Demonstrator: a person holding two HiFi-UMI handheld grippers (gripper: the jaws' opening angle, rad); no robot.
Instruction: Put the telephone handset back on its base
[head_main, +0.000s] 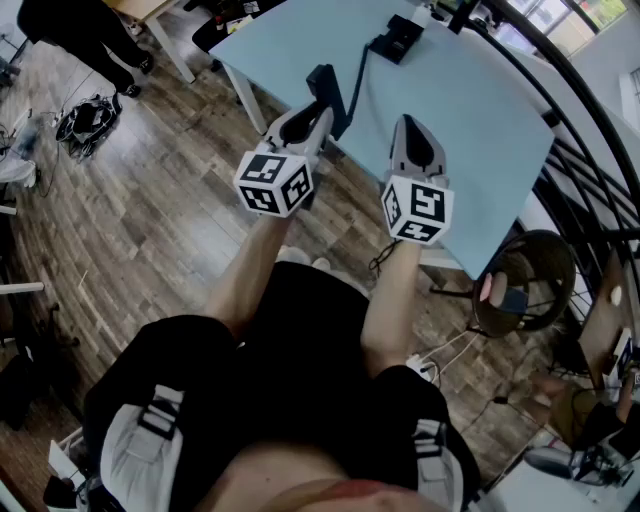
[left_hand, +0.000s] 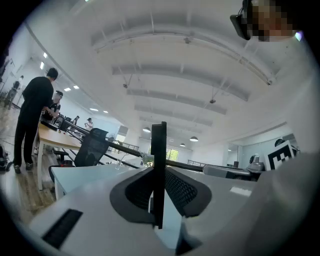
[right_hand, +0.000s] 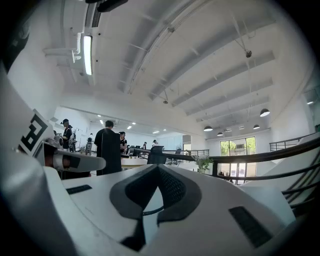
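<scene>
A smooth pale-blue table (head_main: 480, 110) is seen above wood-plank flooring (head_main: 150, 210). A flat black telephone handset (left_hand: 158, 145) is clamped between the ribbed pads of the left gripper (head_main: 322, 112), over the table's near edge. The boxy black base (head_main: 396, 38) is set at the far edge. The jaws of the right gripper (right_hand: 158, 172) are pressed together, empty.

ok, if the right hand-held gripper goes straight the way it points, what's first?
Likely the telephone base: in the head view the right hand-held gripper lines up with it. Height unclear; it may pass over.
</scene>
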